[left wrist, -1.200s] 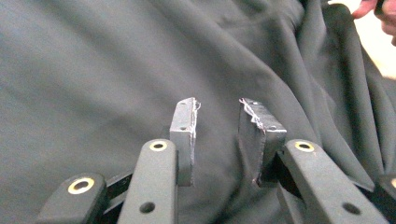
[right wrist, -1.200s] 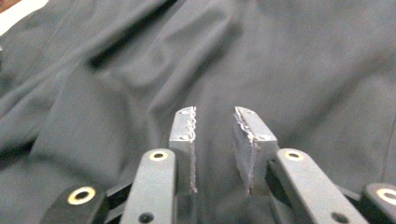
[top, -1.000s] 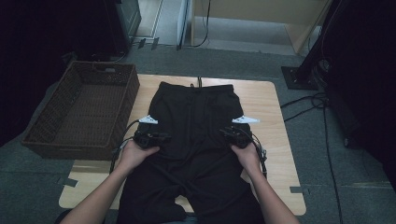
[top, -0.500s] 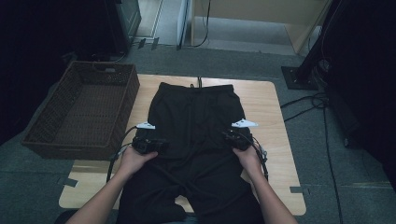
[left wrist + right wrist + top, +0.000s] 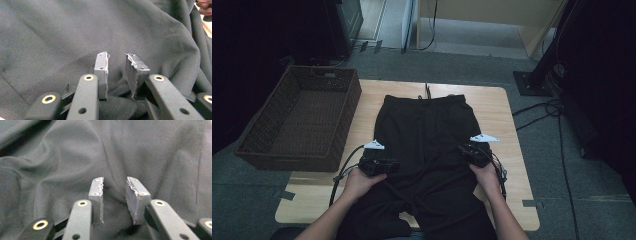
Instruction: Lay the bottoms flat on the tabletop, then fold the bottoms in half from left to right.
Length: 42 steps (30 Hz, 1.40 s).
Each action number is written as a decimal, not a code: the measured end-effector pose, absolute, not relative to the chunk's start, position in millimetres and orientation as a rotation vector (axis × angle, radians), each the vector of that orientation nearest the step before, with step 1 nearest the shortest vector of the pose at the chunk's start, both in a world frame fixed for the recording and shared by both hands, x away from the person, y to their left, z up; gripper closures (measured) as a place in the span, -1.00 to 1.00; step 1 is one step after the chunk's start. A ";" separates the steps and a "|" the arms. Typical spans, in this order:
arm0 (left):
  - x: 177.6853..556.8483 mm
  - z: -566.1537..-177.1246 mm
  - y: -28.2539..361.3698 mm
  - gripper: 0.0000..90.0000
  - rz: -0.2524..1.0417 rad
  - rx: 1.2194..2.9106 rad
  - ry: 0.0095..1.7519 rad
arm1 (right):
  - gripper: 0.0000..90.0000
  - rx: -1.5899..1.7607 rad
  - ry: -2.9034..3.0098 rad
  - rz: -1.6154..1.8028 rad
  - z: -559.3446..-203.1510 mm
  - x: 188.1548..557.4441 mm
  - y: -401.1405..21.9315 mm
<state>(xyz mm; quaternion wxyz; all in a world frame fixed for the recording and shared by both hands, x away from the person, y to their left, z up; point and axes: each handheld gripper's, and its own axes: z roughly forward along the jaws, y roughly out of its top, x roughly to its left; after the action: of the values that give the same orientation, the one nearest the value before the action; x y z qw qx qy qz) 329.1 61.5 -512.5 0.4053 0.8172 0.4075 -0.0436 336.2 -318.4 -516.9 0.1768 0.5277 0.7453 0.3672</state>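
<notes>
Black trousers (image 5: 427,130) lie flat on the wooden table (image 5: 497,105), waistband at the far end and legs running off the near edge. My left gripper (image 5: 393,165) rests on the garment's left side, jaws pointing inward. In the left gripper view the left gripper (image 5: 117,57) has just been opening; its pads stand apart over a raised fold of cloth (image 5: 120,105) without pressing on it. My right gripper (image 5: 466,150) sits on the garment's right side. In the right gripper view the right gripper (image 5: 115,181) is open with smooth black fabric (image 5: 140,152) behind the gap.
A dark wicker basket (image 5: 297,120) stands at the left, partly over the table's edge. Cables (image 5: 542,110) trail on the floor to the right of the table. Bare wood shows on both sides of the trousers. The other hand (image 5: 205,6) appears at the top right of the left gripper view.
Both hands have slid along the trousers toward the near edge of the table. The garment has hardly shifted.
</notes>
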 end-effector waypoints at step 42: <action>317.3 -490.9 115.6 0.02 0.026 2.026 1.133 | 0.10 1.377 2.307 1.220 -493.6 397.4 -222.1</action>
<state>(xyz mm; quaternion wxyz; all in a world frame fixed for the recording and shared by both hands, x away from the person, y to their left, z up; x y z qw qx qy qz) 317.3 115.6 -490.9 0.3985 0.8005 0.4476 0.0104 397.4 -222.1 -493.6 0.0956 0.4646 0.7783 0.4115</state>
